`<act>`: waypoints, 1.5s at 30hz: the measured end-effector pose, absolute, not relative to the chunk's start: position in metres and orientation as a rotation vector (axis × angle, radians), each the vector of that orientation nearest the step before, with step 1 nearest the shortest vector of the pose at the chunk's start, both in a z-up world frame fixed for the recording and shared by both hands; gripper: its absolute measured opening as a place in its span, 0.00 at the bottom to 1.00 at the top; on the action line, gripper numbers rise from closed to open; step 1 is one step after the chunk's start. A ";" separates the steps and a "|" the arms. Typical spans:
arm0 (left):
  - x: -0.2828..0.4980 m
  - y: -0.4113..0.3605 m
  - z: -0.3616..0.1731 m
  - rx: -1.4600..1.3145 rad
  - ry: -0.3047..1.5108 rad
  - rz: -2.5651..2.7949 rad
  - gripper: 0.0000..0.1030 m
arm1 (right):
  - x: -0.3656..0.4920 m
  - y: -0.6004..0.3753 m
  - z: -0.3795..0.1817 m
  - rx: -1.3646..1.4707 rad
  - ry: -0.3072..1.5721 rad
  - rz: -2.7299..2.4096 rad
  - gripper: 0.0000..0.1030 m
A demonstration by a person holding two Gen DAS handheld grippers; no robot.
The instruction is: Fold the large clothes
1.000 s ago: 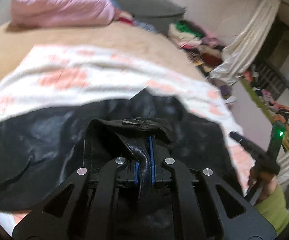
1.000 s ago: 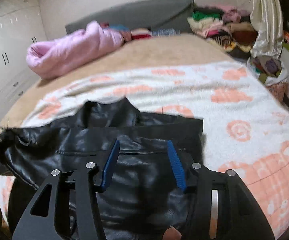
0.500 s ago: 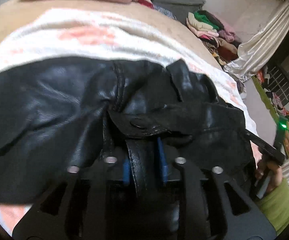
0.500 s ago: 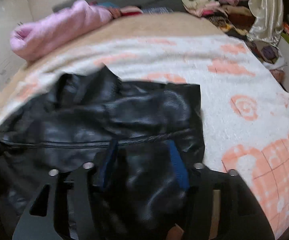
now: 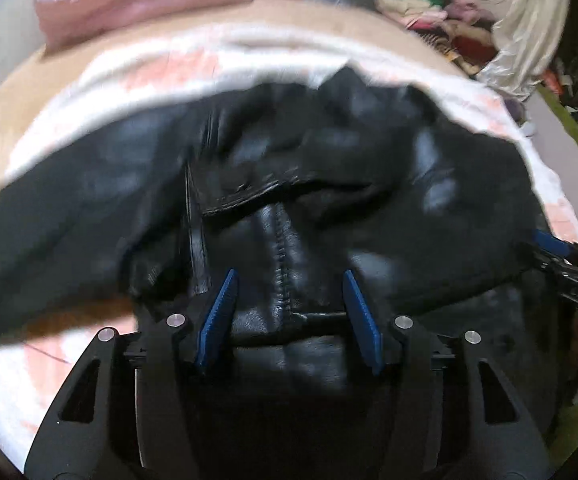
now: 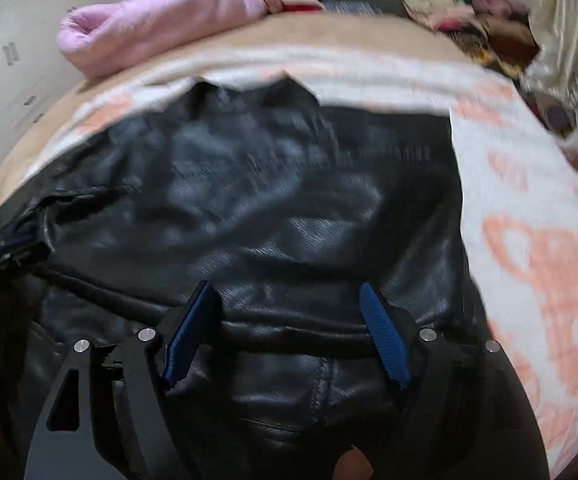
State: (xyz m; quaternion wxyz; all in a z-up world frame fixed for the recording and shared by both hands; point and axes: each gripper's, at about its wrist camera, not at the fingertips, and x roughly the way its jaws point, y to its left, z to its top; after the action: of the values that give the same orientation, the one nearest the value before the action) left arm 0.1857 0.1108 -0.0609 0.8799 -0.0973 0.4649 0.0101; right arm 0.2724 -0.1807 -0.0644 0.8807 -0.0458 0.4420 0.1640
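A black leather jacket point(image 5: 329, 168) lies crumpled on a white blanket with orange patterns point(image 5: 137, 72); it also fills the right wrist view point(image 6: 257, 200). My left gripper point(image 5: 289, 280) is open, its blue pads spread over a seamed sleeve or fold of the jacket, holding nothing. My right gripper point(image 6: 285, 292) is open too, just above the jacket's lower part. The right gripper's tip shows at the right edge of the left wrist view point(image 5: 557, 248); the left gripper shows at the left edge of the right wrist view point(image 6: 1, 252).
A pink puffy garment point(image 6: 161, 36) lies at the bed's far side. Piles of clothes point(image 6: 469, 12) and a cream curtain point(image 5: 529, 28) stand at the far right. The blanket point(image 6: 529, 220) extends to the right of the jacket.
My left gripper was shut on a fold of the jacket; it has opened and let it go. Both grippers have moved closer over the jacket.
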 end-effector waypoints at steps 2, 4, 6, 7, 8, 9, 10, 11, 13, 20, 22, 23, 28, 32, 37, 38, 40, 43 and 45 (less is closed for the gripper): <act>0.183 0.113 -0.060 -0.204 0.946 0.016 0.47 | 0.273 -0.180 -0.067 -0.096 0.914 0.337 0.72; 0.180 0.118 -0.056 -0.235 0.933 0.001 0.49 | 0.269 -0.179 -0.062 -0.094 0.898 0.331 0.73; 0.171 0.122 -0.046 -0.269 0.903 -0.019 0.56 | 0.262 -0.181 -0.051 -0.049 0.866 0.366 0.77; 0.167 0.125 -0.040 -0.276 0.887 -0.023 0.64 | 0.258 -0.181 -0.045 -0.022 0.852 0.386 0.79; 0.163 0.126 -0.034 -0.276 0.876 -0.017 0.71 | 0.254 -0.179 -0.041 -0.015 0.840 0.392 0.86; 0.158 0.128 -0.028 -0.273 0.866 0.000 0.73 | 0.250 -0.177 -0.036 -0.013 0.828 0.401 0.90; 0.155 0.130 -0.026 -0.273 0.865 0.010 0.76 | 0.247 -0.175 -0.033 -0.015 0.819 0.413 0.91; 0.152 0.132 -0.024 -0.278 0.865 0.021 0.80 | 0.243 -0.171 -0.029 -0.022 0.809 0.425 0.93; 0.144 0.139 -0.022 -0.312 0.869 0.039 0.91 | 0.237 -0.161 -0.022 -0.043 0.796 0.439 0.94; 0.129 0.163 -0.019 -0.355 0.861 0.113 0.91 | 0.216 -0.129 -0.006 -0.075 0.746 0.495 0.96; 0.126 0.171 -0.019 -0.361 0.863 0.140 0.91 | 0.214 -0.120 -0.003 -0.081 0.740 0.509 0.96; 0.122 0.176 -0.018 -0.366 0.861 0.159 0.91 | 0.212 -0.113 -0.001 -0.084 0.734 0.517 0.96; 0.108 0.203 -0.015 -0.381 0.848 0.227 0.91 | 0.205 -0.079 0.006 -0.124 0.720 0.556 0.96; 0.097 0.222 -0.014 -0.409 0.835 0.277 0.91 | 0.200 -0.054 0.012 -0.150 0.706 0.590 0.96; 0.082 0.251 -0.015 -0.456 0.825 0.341 0.91 | 0.194 -0.024 0.019 -0.176 0.688 0.618 0.96; 0.079 0.257 -0.015 -0.471 0.823 0.350 0.91 | 0.192 -0.017 0.020 -0.178 0.688 0.630 0.96; 0.074 0.266 -0.016 -0.491 0.814 0.370 0.91 | 0.190 -0.007 0.022 -0.182 0.682 0.640 0.96; 0.066 0.280 -0.017 -0.519 0.807 0.401 0.91 | 0.185 0.008 0.025 -0.196 0.680 0.666 0.96; 0.061 0.289 -0.018 -0.543 0.797 0.417 0.91 | 0.182 0.018 0.025 -0.210 0.678 0.680 0.96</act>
State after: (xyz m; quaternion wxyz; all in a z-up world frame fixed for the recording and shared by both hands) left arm 0.0610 0.2893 -0.0177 0.8652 -0.2592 0.3804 0.1991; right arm 0.1822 0.0181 0.0252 0.8817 -0.1006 0.3254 0.3266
